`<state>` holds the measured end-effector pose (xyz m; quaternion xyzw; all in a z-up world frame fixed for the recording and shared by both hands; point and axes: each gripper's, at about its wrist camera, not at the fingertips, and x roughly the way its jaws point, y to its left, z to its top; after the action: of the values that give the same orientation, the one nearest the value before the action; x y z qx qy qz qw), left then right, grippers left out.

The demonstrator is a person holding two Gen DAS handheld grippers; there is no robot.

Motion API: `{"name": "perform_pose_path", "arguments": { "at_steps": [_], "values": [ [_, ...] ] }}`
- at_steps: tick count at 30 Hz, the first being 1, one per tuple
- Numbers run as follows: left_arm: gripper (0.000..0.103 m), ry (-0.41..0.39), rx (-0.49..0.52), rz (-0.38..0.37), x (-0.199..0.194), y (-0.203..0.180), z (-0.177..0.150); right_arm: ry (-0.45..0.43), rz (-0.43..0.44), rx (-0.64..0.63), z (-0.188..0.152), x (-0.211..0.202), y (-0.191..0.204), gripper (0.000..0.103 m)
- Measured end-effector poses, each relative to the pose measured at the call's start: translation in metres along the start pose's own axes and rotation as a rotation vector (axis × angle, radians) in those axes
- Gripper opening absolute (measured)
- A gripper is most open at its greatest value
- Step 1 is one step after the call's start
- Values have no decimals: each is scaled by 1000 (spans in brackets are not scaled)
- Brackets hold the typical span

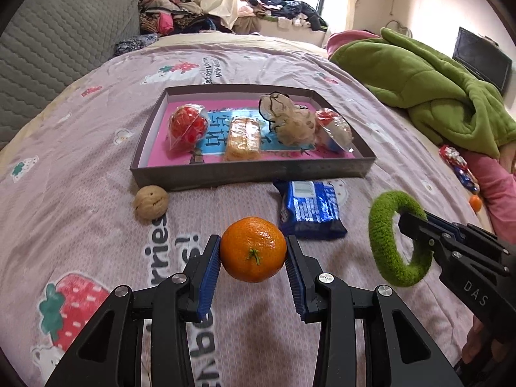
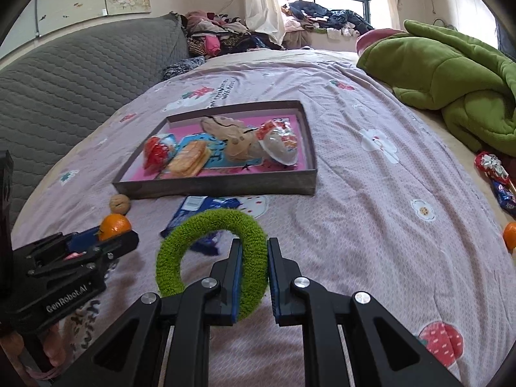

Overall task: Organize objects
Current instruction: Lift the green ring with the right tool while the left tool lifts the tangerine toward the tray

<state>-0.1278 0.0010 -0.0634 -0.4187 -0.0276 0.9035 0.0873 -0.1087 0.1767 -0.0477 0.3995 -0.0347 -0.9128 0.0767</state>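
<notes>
Tongs, two: left tongs (image 1: 253, 251) clamped on one tangerine (image 1: 253, 249), stem toward the camera, lifted clear of the bed (image 1: 80, 167); right tongs (image 2: 254, 258) pinched narrow on the right side of one green ring (image 2: 213, 258), fuzzy, held upright above the quilt.

Tray (image 1: 251, 174), one: dark shallow box with pink floor, on the bed beyond both tongs; holds four items in a row: one red wrapped ball (image 1: 187, 127) at left; one biscuit pack (image 1: 243, 138) next; one beige net bag (image 1: 290, 119) with black cord, right of centre; one clear egg-shaped pack (image 1: 335, 130) at far right.

Loose on the bed, near side of the tray: one walnut (image 1: 151, 204) just beside the tray's near left corner; one blue packet (image 1: 311, 208) just beside the near wall, right of centre, lying between the ring and the tray in the right wrist view.

Right edge of the bed: a second tangerine (image 2: 510, 235); a cluster of foil sweets (image 2: 498, 177), number unclear.

Surroundings: one green blanket (image 2: 451, 71) heaped at far right; one grey quilted cushion (image 2: 80, 80) at left; clothes piled (image 2: 219, 35) at the far end under the window.

Obstruction: the tray's near wall stands between the held items and the tray floor.
</notes>
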Motion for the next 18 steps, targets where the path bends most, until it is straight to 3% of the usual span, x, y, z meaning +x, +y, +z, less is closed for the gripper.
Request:
{"name": "perform_pose_path", "arguments": {
  "at_steps": [18],
  "values": [
    [40, -7, -20, -3, -25, 14, -28, -1, 7, -47, -18, -21, 27, 15]
  ]
}}
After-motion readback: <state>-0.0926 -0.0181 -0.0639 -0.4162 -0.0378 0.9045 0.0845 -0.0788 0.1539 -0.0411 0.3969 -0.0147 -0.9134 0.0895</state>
